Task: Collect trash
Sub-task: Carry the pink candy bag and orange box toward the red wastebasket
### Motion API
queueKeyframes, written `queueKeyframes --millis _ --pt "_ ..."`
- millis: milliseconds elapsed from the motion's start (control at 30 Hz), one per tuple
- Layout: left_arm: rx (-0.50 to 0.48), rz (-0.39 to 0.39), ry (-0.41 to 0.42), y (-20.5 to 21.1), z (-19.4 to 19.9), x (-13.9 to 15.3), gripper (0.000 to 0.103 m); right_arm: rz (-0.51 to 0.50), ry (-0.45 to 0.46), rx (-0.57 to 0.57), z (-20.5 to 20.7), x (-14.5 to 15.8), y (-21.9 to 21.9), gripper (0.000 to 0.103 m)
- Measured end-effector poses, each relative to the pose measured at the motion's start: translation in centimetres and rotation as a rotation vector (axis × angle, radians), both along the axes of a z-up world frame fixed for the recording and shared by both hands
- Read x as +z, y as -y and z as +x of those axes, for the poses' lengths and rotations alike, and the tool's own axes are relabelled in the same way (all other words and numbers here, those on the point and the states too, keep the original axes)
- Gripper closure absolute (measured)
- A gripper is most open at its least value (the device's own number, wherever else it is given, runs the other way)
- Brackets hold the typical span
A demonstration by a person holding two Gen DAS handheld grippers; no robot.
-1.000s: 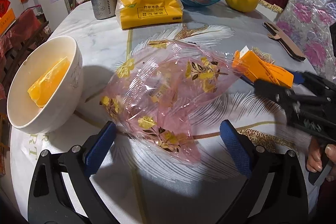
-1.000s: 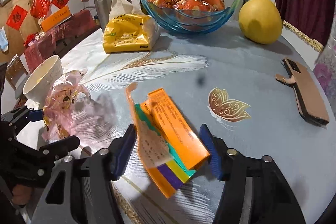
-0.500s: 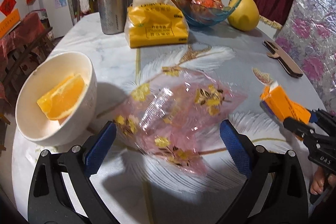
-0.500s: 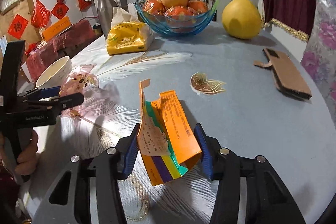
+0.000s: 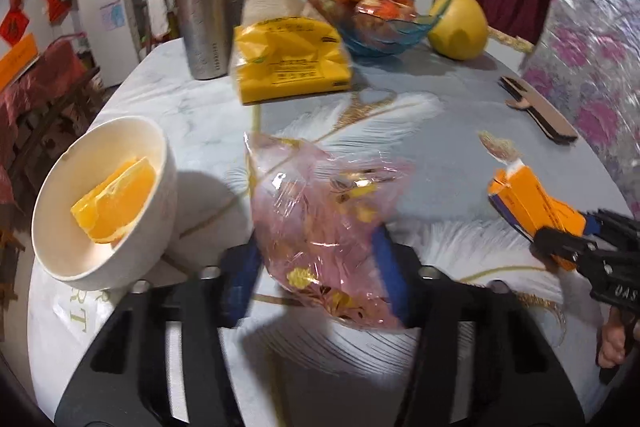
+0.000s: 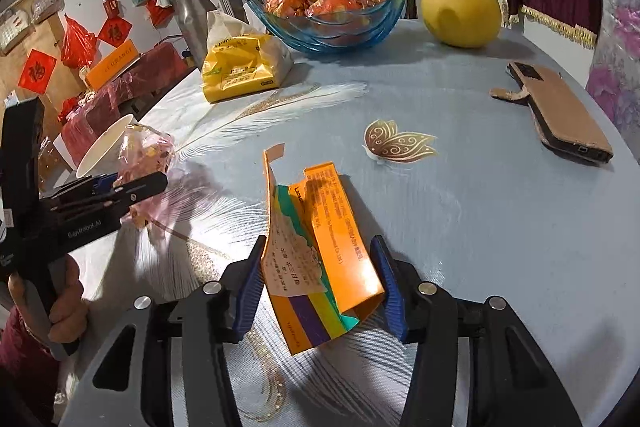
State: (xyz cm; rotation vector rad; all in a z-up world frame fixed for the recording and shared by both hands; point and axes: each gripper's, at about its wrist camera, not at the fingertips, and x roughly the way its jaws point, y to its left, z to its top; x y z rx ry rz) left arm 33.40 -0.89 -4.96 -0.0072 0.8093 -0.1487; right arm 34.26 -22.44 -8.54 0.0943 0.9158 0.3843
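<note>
A crumpled pink plastic bag (image 5: pixel 320 203) with gold flowers stands bunched up on the round table. My left gripper (image 5: pixel 316 267) is closing on it, and both blue pads press its lower part. From the right wrist view the left gripper (image 6: pixel 132 185) and the bag (image 6: pixel 148 151) are at the left, with a hand on the handle. My right gripper (image 6: pixel 320 255) is shut on a torn, flattened orange carton (image 6: pixel 332 235) with coloured stripes. In the left wrist view that carton (image 5: pixel 532 199) and the right gripper (image 5: pixel 560 231) are at the right edge.
A white bowl (image 5: pixel 132 267) with orange wedges sits just left of the bag. At the back stand a steel bottle (image 5: pixel 204 7), a yellow tissue pack (image 5: pixel 292 63), a blue fruit bowl (image 5: pixel 380 35) and a pomelo (image 5: pixel 458 27). A phone (image 6: pixel 560 111) lies at the right.
The left jaws have come in from wide open onto the pink bag, which has bunched up and risen. The right gripper has drawn the orange carton away to the right.
</note>
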Motion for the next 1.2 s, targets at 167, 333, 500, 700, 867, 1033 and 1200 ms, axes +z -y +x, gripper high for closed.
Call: queueKeyframes --millis 167,333,500,700,867,1033,1200 --pt "-0.021 -0.027 0.025 0.1 -0.6 0.4 0.055 -0.042 0.058 -0.012 -0.7 0.8 -0.4 0.053" --pt "-0.038 -0.033 0.083 0.3 -2.1 1.6 0.056 -0.072 0.136 -0.053 -2.1 1.9 -0.2 0.053" --pt "-0.061 -0.014 0.170 0.9 -4.9 3.0 0.056 -0.071 0.143 -0.071 -5.4 2.5 0.1 0.053" --pt "-0.081 -0.062 0.204 1.9 -8.9 3.6 0.056 -0.068 0.214 -0.118 -10.9 5.0 1.9 0.053" --pt "-0.097 -0.030 0.226 3.8 -12.4 3.6 0.055 -0.049 0.255 -0.156 -15.5 6.6 3.9 0.053" --pt "-0.121 -0.051 0.244 5.1 -15.5 4.6 0.054 -0.035 0.292 -0.187 -19.6 7.8 5.6 0.053" --pt "-0.137 -0.060 0.275 6.5 -18.4 5.6 0.054 -0.029 0.334 -0.216 -23.8 9.1 7.4 0.053"
